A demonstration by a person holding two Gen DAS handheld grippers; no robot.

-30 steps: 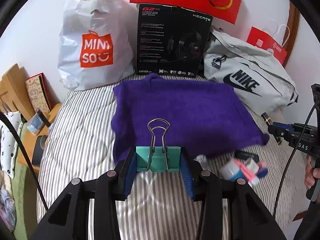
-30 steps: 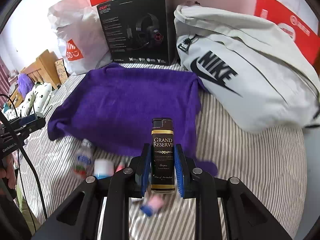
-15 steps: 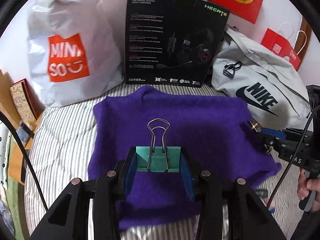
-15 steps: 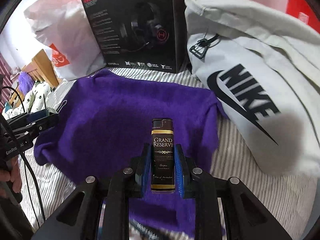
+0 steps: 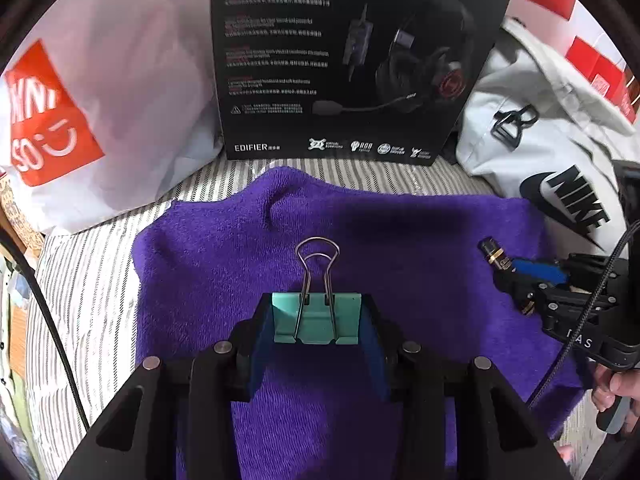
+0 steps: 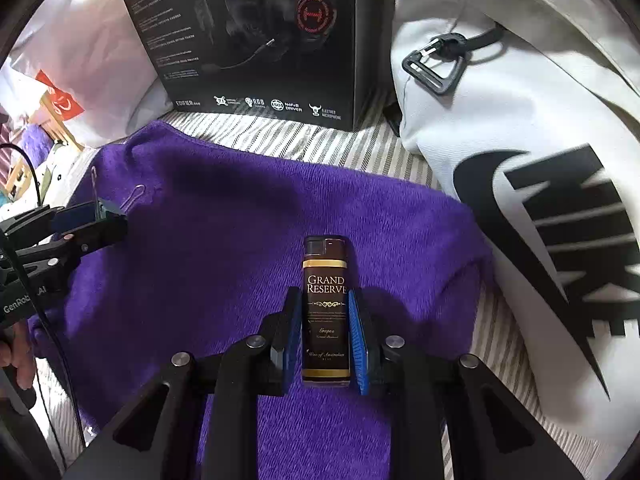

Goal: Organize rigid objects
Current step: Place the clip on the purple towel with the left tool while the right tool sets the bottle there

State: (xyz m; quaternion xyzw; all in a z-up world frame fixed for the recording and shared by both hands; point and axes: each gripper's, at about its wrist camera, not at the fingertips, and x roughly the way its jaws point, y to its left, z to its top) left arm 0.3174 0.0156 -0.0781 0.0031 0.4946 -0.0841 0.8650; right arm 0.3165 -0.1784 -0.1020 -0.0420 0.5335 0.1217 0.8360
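A teal binder clip (image 5: 314, 318) with silver wire handles sits between the blue pads of my left gripper (image 5: 316, 330), which is shut on it, low over the purple towel (image 5: 400, 248). My right gripper (image 6: 325, 336) is shut on a dark brown lighter (image 6: 325, 308) labelled Grand Reserve, also low over the purple towel (image 6: 224, 240). Each gripper shows in the other's view: the right gripper (image 5: 516, 270) with the lighter's tip at the right edge, the left gripper (image 6: 90, 216) with the clip's handles at the left edge.
A black headset box (image 5: 344, 60) stands behind the towel, a white Miniso bag (image 5: 100, 92) at its left and a grey Nike bag (image 6: 532, 160) at its right. The striped bed cover (image 5: 80, 288) surrounds the towel. A hand (image 5: 616, 388) holds the right gripper's handle.
Both grippers have moved forward and down over the purple towel, each still holding its object. The small items on the striped cover near the towel's front edge have dropped out of view.
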